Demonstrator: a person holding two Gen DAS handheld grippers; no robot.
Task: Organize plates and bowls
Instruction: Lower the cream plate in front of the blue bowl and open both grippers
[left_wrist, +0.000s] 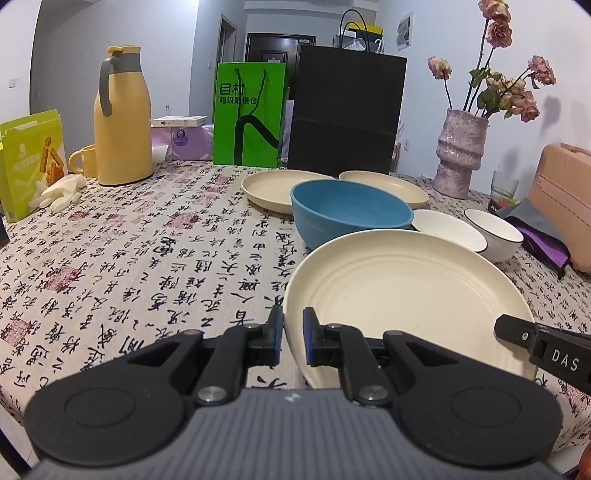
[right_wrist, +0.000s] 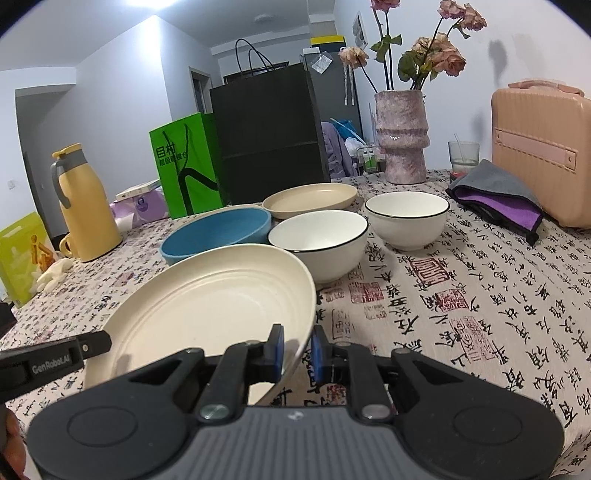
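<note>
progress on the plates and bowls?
Done: nothing stacked yet. In hand: both grippers, left and right, clamp opposite rims of the cream plate. Left: two tan plates, blue bowl, two white bowls sit apart.

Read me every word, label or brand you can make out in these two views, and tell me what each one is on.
"DAS": on the right gripper, seen from the left wrist.
"GenRobot.AI": on the left gripper, seen from the right wrist.
"目村": large characters on the green paper bag; the smaller line beneath is too blurred to read.
Tablecloth: printed calligraphy and red seals, too distorted to read.
Green snack box and purple pack: print too small.
</note>
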